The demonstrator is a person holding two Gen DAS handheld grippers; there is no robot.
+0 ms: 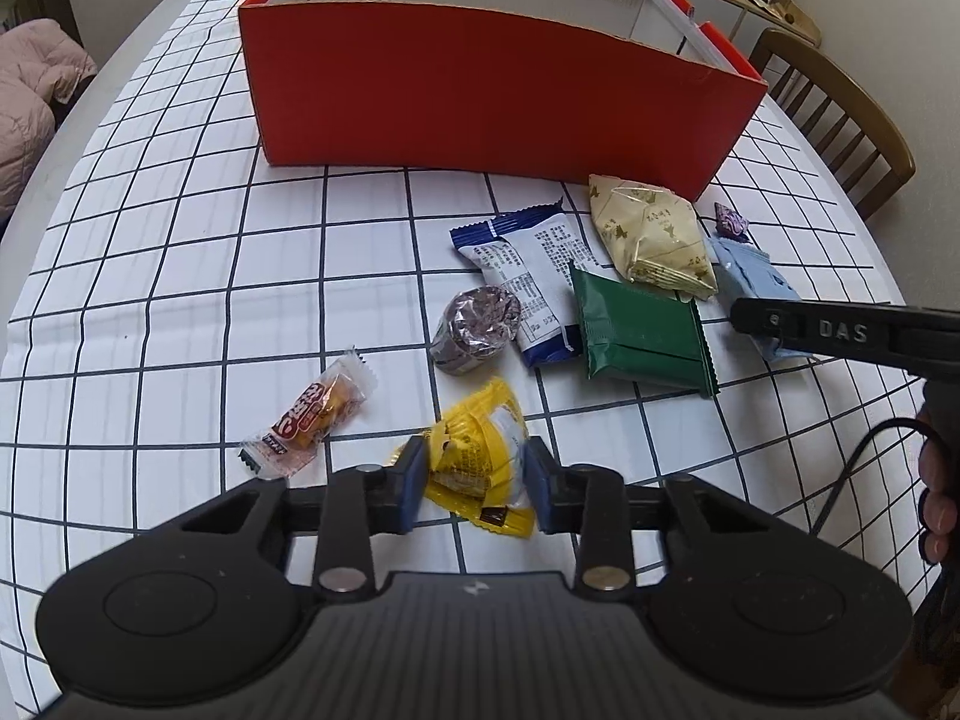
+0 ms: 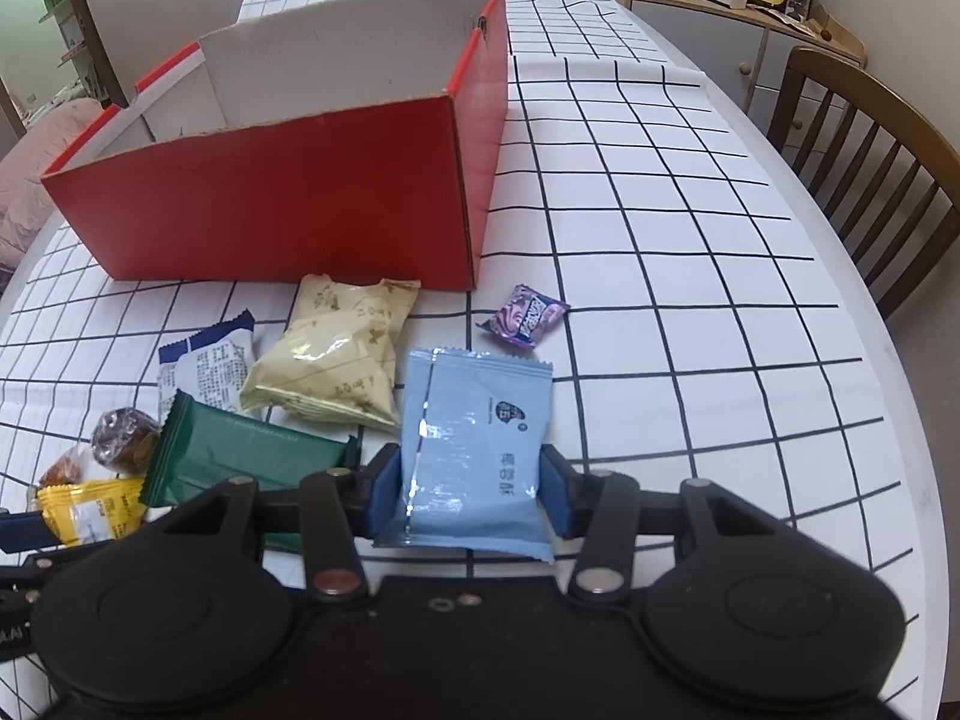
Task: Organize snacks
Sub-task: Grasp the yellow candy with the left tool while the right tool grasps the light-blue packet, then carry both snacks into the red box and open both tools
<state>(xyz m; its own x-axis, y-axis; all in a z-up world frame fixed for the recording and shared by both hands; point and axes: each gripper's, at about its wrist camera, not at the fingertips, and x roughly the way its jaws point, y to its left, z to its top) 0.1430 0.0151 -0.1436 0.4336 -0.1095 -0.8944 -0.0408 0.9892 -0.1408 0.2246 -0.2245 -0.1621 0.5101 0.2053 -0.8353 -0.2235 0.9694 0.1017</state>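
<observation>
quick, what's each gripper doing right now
left gripper: closed on the yellow snack packet.
right gripper: closed on the light blue packet.

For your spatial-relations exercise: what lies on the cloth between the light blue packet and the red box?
In the right wrist view, the small purple candy lies between the light blue packet and the red box.

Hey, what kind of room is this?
Probably a home dining area: a table under a grid-pattern tablecloth, a wooden dining chair, and a sideboard cluttered with household bits.
</observation>
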